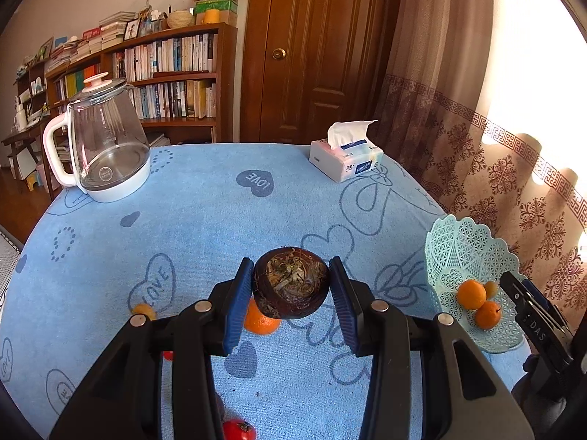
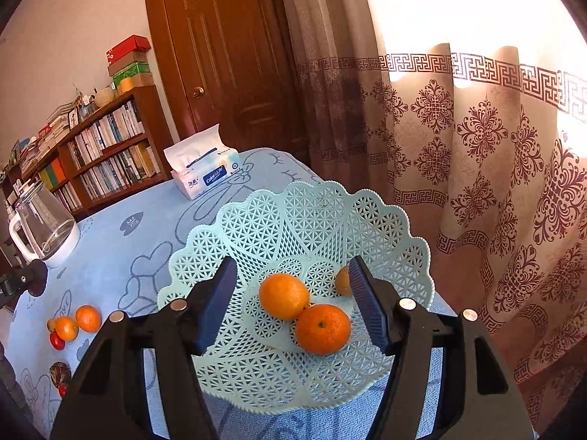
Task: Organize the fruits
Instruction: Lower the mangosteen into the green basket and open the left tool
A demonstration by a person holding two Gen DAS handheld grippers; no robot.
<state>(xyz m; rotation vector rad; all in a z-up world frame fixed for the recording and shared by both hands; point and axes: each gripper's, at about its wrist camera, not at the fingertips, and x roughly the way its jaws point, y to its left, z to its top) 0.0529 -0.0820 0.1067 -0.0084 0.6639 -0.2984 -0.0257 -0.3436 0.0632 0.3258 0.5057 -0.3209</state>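
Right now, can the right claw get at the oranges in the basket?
Probably yes: the right claw hangs open just above the oranges in the lattice basket, holding nothing, with nothing between.

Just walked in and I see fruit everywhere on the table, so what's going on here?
A person with a gripper in each hand is gathering fruit into the pale green basket. The left gripper holds a dark brown round fruit above the blue tablecloth. The right gripper hangs open over the basket, where three oranges lie. More oranges and small red fruits are on the cloth.
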